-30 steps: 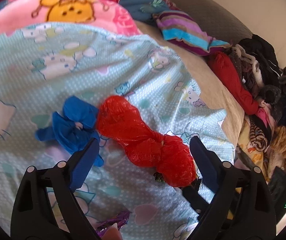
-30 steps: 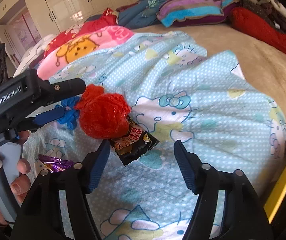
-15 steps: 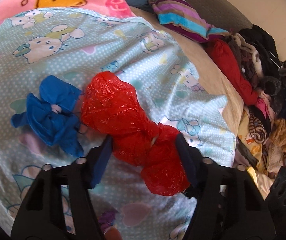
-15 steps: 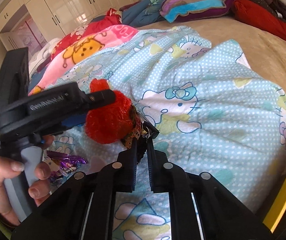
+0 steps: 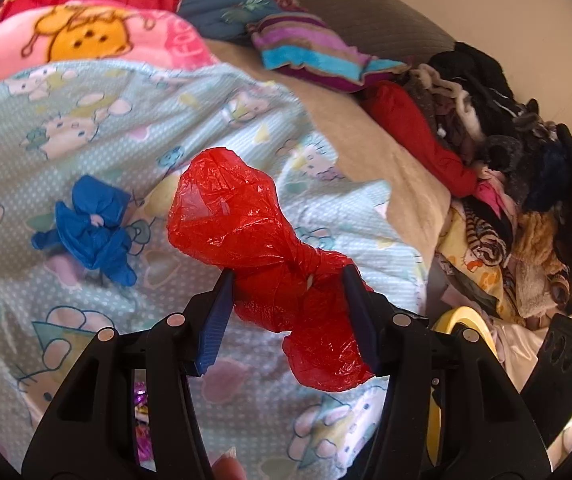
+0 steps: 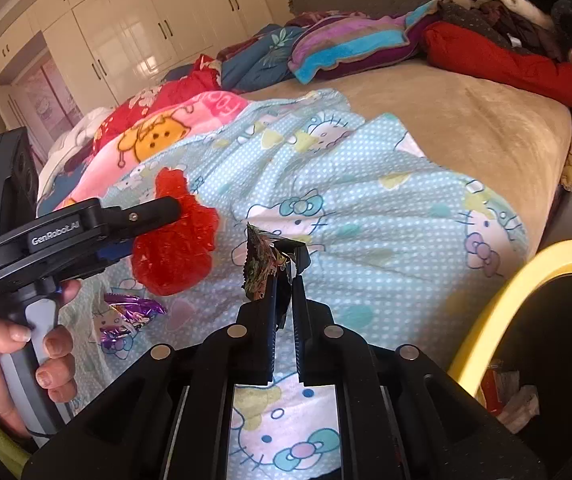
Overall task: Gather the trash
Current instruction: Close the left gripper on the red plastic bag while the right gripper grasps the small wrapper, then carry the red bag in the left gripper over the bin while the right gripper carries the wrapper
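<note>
The left tool (image 5: pixel 286 280) has its jaws closing on a crumpled red bag (image 5: pixel 254 240), the blue pads pressing the twisted middle of it from both sides; the bag bulges above the pads and hangs below them, clear of the bed. In the right wrist view the same tool (image 6: pixel 158 216) shows from the side, held by a hand (image 6: pixel 18 364) around its grey grip, with the red bag (image 6: pixel 178 252) bunched at its tip. The right tool (image 6: pixel 284 276) is clamped narrow on a dark printed wrapper (image 6: pixel 260 264), which sticks up and to the left of the pads, lifted off the bedding. Below both lies a pale blue cartoon-cat blanket (image 5: pixel 98 120) spread over the bed (image 6: pixel 486 128). On the blanket, left of the red bag, rests a crumpled blue bag (image 5: pixel 90 232), untouched. A purple foil wrapper (image 6: pixel 130 316) lies on the blanket near the hand. At the lower right a yellow-rimmed bin (image 6: pixel 498 296) stands just beside the bed, with some scraps inside. Farther back are a pink blanket (image 5: pixel 98 36), a striped pillow (image 6: pixel 350 48), a red cushion (image 6: pixel 498 60) and a heap of clothes (image 5: pixel 526 184) along the bed's far side. White wardrobes (image 6: pixel 126 36) line the wall behind.
</note>
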`<state>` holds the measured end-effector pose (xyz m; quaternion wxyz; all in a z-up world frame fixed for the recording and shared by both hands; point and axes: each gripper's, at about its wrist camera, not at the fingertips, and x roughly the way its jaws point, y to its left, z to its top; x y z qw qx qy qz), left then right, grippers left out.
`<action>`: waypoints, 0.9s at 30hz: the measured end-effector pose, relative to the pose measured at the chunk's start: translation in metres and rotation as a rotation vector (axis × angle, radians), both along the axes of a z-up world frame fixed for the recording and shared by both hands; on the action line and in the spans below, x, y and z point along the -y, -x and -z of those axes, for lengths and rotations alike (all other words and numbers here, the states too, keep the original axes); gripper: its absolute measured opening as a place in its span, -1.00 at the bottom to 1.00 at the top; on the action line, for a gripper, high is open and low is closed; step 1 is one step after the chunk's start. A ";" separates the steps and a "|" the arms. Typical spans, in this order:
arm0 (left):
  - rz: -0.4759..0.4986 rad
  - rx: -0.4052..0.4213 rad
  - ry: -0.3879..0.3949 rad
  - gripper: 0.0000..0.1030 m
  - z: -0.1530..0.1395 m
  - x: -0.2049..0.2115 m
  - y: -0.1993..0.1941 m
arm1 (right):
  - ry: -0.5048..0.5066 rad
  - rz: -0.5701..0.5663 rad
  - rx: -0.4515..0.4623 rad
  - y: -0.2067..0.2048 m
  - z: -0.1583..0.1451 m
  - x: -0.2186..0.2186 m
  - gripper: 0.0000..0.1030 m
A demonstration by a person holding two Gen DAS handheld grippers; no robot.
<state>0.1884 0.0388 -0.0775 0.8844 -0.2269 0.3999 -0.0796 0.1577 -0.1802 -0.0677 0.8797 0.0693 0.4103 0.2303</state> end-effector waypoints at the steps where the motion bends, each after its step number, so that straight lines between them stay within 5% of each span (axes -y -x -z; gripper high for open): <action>1: 0.004 0.009 0.000 -0.11 -0.003 0.001 0.002 | -0.005 0.005 0.004 0.001 -0.002 0.003 -0.85; 27: 0.150 0.162 -0.021 -0.11 -0.062 0.065 0.032 | -0.065 0.134 0.095 0.040 -0.042 0.075 -0.85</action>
